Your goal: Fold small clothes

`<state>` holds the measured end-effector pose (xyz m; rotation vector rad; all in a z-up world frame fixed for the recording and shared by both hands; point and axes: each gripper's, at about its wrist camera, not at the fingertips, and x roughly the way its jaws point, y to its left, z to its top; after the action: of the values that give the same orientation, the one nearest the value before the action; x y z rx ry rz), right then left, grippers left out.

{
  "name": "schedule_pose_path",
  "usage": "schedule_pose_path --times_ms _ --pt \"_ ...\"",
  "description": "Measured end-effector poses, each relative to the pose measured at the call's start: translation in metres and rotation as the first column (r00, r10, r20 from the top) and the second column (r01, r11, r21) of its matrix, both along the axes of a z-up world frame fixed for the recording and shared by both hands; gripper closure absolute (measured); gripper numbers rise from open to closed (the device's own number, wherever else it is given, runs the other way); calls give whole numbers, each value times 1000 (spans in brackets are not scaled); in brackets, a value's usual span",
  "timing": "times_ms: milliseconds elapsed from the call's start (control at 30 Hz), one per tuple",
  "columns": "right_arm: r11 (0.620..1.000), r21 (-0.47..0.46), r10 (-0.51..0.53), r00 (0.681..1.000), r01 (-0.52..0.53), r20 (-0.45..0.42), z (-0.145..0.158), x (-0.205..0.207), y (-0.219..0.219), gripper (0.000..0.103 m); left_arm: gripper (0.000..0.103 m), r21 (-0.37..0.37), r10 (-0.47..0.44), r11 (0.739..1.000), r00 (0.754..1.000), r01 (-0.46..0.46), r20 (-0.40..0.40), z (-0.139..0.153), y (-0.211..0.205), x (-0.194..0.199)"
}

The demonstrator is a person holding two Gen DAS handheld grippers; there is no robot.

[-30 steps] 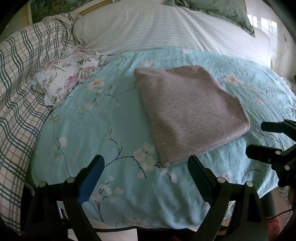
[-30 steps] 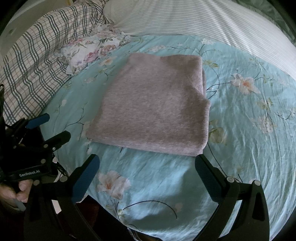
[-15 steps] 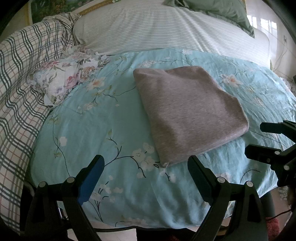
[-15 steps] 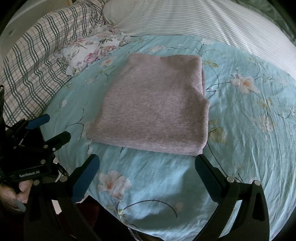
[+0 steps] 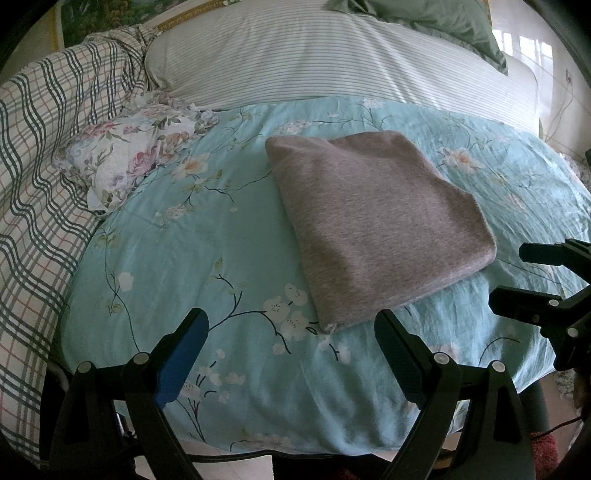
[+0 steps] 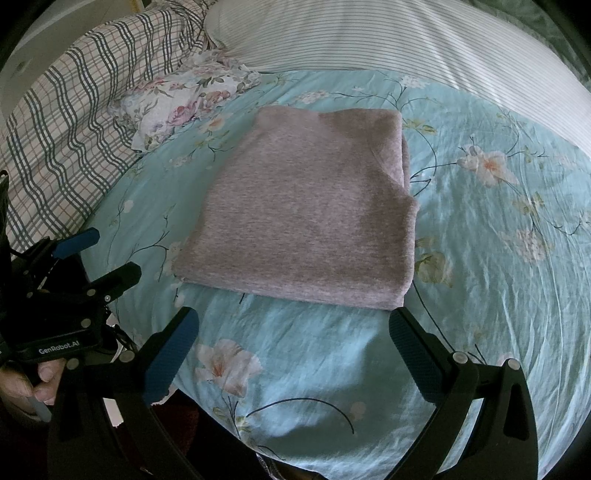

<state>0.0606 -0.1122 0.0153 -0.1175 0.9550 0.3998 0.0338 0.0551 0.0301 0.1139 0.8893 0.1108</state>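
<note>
A grey-mauve garment [image 5: 373, 221] lies folded into a flat rectangle on the light blue floral sheet [image 5: 192, 251]; it also shows in the right wrist view [image 6: 306, 214]. My left gripper [image 5: 291, 328] is open and empty, held just short of the garment's near corner. My right gripper [image 6: 293, 328] is open and empty, just in front of the garment's near edge. The right gripper shows at the right edge of the left wrist view [image 5: 532, 277], and the left gripper shows at the left of the right wrist view [image 6: 99, 254]. Neither touches the cloth.
A small floral cloth bundle [image 5: 129, 162] lies left of the garment by a plaid blanket [image 5: 37, 155]. A striped cover [image 5: 332, 62] and a green pillow [image 5: 436, 18] lie behind. The bed's front edge [image 5: 258, 452] is just below my grippers.
The views have barely shifted; the garment sits a touch lower in the left wrist view. Both grippers stay open and the garment has not moved.
</note>
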Motion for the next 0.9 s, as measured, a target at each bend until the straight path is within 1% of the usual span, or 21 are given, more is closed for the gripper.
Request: schedule_pose_path --times_ms 900 --pt "1000 1 2 1000 -2 -2 1 2 -2 0 11 -1 0 1000 1000 0 -2 0 -3 0"
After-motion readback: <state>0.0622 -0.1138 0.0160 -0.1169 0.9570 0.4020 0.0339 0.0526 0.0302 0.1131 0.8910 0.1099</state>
